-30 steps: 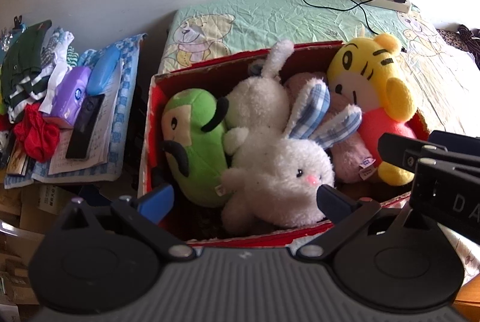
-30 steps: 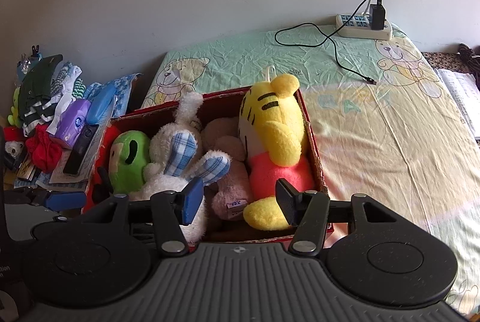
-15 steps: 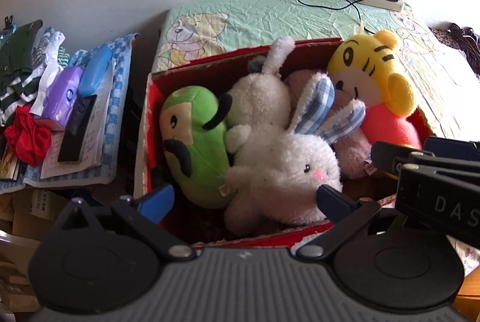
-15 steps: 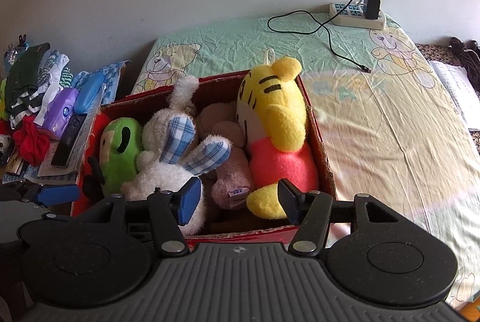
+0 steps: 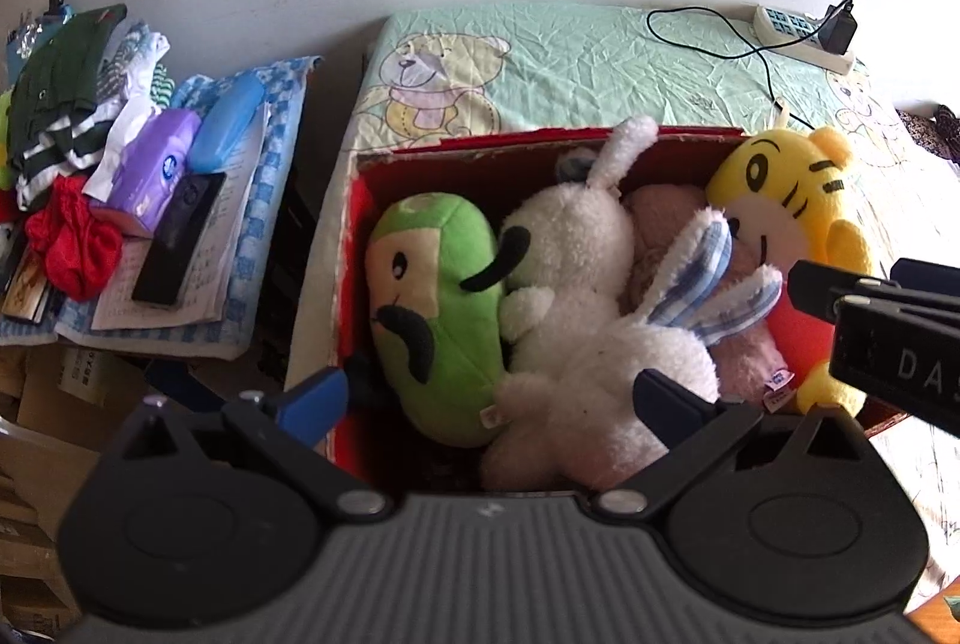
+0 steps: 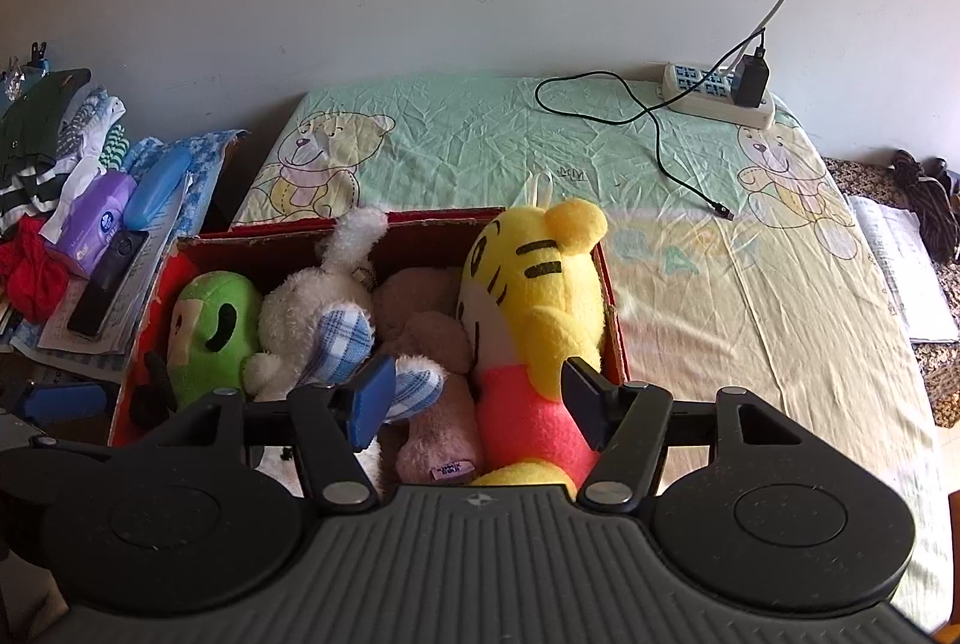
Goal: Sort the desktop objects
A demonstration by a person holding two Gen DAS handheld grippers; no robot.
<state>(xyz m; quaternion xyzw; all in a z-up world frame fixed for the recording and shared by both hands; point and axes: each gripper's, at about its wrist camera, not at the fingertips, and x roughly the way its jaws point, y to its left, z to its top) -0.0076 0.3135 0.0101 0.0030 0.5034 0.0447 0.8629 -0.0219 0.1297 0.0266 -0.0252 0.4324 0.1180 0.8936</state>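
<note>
Left wrist view: left gripper [image 5: 492,398] fingers spread apart, empty, above the red box [image 5: 351,236] of plush toys on the bed [image 5: 576,62]. Right gripper [image 6: 474,398], lettered "DA", likewise spread over the yellow tiger [image 6: 540,284].

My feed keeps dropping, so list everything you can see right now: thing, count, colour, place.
box: 1, red, on the bed's left end
plush toys: 5 in the box; green leftmost, two white rabbits, pink, yellow tiger rightmost
bedsheet: 1, green-yellow, bear print
power strip: 1, white, far right corner, black charger plugged in
side pile, left: purple tissue pack, blue case, black remote, red cloth, papers
left gripper: open, fingers over the box
right gripper: open, over the tiger
</note>
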